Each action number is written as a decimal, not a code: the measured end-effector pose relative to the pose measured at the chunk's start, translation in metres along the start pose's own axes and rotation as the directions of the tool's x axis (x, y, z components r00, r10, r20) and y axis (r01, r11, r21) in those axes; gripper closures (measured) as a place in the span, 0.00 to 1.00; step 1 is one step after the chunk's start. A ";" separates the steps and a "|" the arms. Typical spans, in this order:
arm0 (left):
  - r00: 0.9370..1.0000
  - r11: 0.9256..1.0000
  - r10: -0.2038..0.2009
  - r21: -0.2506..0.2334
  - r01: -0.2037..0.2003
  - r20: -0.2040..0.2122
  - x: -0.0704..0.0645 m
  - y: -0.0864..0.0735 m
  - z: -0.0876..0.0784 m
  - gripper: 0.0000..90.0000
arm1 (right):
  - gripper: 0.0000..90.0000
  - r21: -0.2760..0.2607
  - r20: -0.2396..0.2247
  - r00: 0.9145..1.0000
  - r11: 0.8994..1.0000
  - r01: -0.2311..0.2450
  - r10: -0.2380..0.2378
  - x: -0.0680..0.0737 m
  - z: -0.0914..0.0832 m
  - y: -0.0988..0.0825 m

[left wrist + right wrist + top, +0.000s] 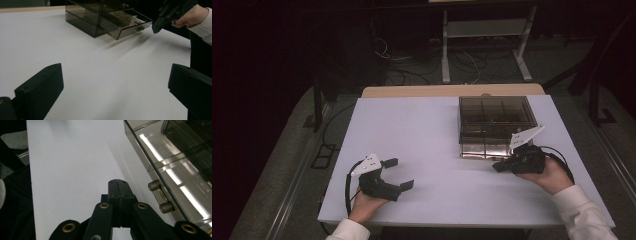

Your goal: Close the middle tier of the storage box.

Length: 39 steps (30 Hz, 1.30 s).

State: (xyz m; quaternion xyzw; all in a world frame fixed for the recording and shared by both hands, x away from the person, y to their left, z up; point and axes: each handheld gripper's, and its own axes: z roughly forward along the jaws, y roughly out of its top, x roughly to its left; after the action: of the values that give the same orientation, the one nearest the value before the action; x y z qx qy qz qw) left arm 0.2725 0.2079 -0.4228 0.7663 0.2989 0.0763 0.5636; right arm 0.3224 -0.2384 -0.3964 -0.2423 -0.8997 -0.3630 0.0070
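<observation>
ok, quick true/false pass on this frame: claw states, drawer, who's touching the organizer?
1. The right claw is shut with nothing between its jaws. True.
2. The left claw is shut. False: its jaws stand wide apart over bare table.
3. A drawer of the smoked plastic organizer is pulled partly out. True.
4. The right claw grips a drawer knob. False: it sits beside the knobs, holding nothing.
5. The left claw touches the organizer. False: it is well apart from it.
</observation>
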 end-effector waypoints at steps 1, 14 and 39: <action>1.000 1.000 0.000 0.000 0.000 0.000 0.000 0.000 0.000 0.00 | 0.98 0.004 0.001 1.000 1.000 -0.002 0.002 -0.001 0.001 -0.001; 1.000 1.000 0.000 -0.002 0.000 0.000 0.000 0.000 0.000 0.00 | 0.98 0.031 0.030 0.999 0.999 -0.030 0.029 -0.008 0.008 -0.006; 1.000 1.000 0.002 0.001 -0.002 0.001 0.000 0.000 0.000 0.00 | 0.98 0.070 0.115 0.992 0.996 -0.056 0.048 -0.018 0.014 -0.013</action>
State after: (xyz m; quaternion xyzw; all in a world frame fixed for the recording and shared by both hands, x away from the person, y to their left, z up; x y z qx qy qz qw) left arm 0.2724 0.2078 -0.4228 0.7668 0.2979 0.0761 0.5634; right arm 0.3352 -0.2449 -0.4187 -0.2854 -0.9047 -0.3153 -0.0259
